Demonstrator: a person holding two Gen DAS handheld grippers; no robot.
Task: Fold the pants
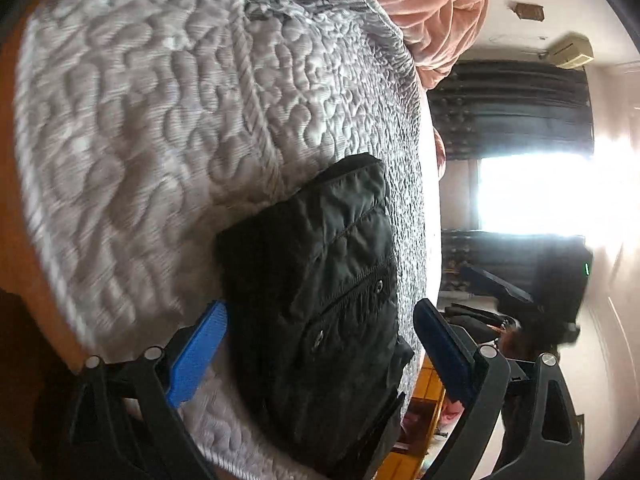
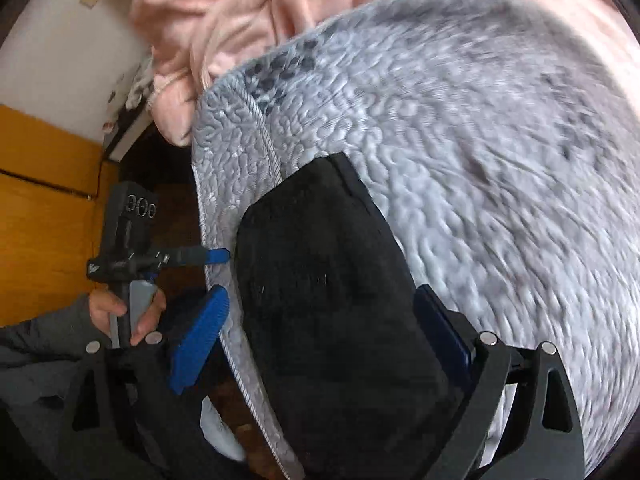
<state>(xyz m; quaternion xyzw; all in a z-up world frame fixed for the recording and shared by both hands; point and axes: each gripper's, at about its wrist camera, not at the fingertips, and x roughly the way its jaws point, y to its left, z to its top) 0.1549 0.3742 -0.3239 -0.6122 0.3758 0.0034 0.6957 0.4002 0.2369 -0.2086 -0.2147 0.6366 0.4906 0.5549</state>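
Observation:
The black pants (image 1: 320, 292) lie folded into a compact bundle on the grey quilted bed cover (image 1: 140, 120), near its edge. My left gripper (image 1: 320, 340) is open, its blue pads on either side of the bundle, not clamping it. In the right wrist view the same pants (image 2: 332, 320) lie between the open blue pads of my right gripper (image 2: 320, 344). The left gripper (image 2: 216, 256) also shows there, held in a hand at the bed's left edge.
A pink blanket (image 2: 240, 12) is heaped at the far side of the bed cover (image 2: 480, 160). Orange wooden floor (image 2: 44, 200) lies beside the bed. A bright window (image 1: 532, 192) with dark curtains stands beyond the bed's edge.

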